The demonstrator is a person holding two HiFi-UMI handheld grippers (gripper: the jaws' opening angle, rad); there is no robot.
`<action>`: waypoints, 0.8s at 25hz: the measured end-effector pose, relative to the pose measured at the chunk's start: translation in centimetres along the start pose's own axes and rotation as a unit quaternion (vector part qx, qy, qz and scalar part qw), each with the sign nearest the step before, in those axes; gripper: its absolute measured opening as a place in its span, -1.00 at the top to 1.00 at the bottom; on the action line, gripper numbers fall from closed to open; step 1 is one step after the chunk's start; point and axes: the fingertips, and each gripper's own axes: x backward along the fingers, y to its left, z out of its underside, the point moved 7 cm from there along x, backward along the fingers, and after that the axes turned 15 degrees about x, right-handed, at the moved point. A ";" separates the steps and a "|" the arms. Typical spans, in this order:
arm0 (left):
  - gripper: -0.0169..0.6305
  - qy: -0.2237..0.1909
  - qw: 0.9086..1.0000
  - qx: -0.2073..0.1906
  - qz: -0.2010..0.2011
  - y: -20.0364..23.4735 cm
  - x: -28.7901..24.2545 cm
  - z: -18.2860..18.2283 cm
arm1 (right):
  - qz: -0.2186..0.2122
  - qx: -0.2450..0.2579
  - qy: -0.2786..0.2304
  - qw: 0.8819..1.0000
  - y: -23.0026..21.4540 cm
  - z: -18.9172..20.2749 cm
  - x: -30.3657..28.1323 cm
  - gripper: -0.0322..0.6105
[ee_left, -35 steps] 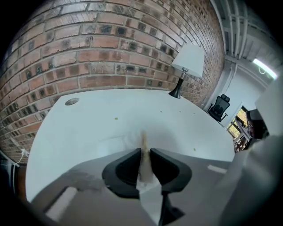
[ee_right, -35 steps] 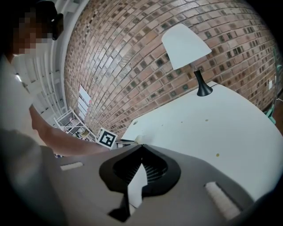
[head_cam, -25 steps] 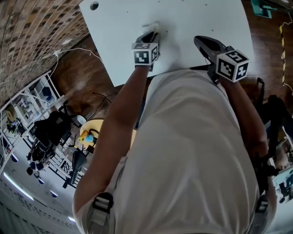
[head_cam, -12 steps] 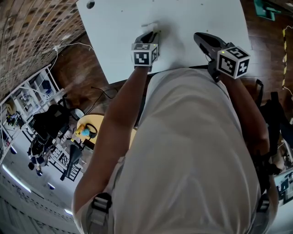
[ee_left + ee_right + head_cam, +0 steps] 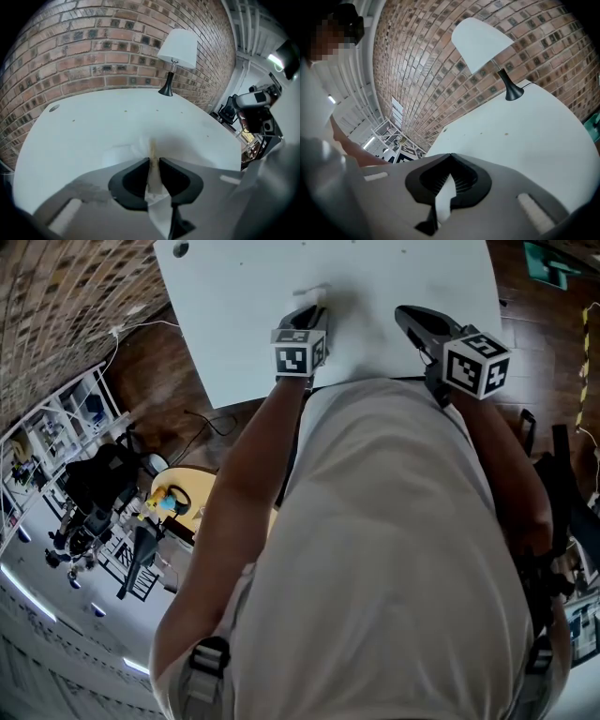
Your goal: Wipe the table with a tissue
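Note:
A white tissue [image 5: 314, 293] lies crumpled on the white table [image 5: 234, 324], near its front edge. My left gripper [image 5: 314, 309] points steeply down and is shut on the tissue [image 5: 136, 151]. A strip of it runs back between the black pads, and the bunched part presses on the tabletop [image 5: 79, 131] ahead of my left gripper [image 5: 154, 161]. My right gripper [image 5: 405, 315] hovers over the table to the right, about a hand's width from the left one. In its own view my right gripper [image 5: 451, 155] has its tips together with nothing between them.
A white-shaded lamp [image 5: 177, 49] on a black base stands at the table's far side by the brick wall [image 5: 117, 37]; the right gripper view shows the same lamp [image 5: 480, 40]. A small hole [image 5: 178, 248] marks the table's far left corner. Cables and a yellow stool [image 5: 183, 498] sit on the wooden floor at left.
Both grippers have slid a little rightward over the table, away from the corner hole. The tissue has gone along under the left gripper. Neither gripper's jaws have changed.

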 end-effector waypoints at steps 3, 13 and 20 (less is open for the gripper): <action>0.73 0.004 1.000 -0.005 0.016 -1.8 -0.6 0.1 | -0.004 0.002 0.004 1.000 -0.6 0.0 0.6 0.88; 0.73 0.043 0.995 -0.019 0.093 -8.1 -2.0 0.4 | -0.016 0.010 0.015 1.000 -1.5 -0.3 1.7 0.88; 0.73 0.095 0.965 0.047 0.241 -10.4 -1.7 2.3 | -0.031 0.011 0.006 0.999 -0.9 -1.1 1.4 0.88</action>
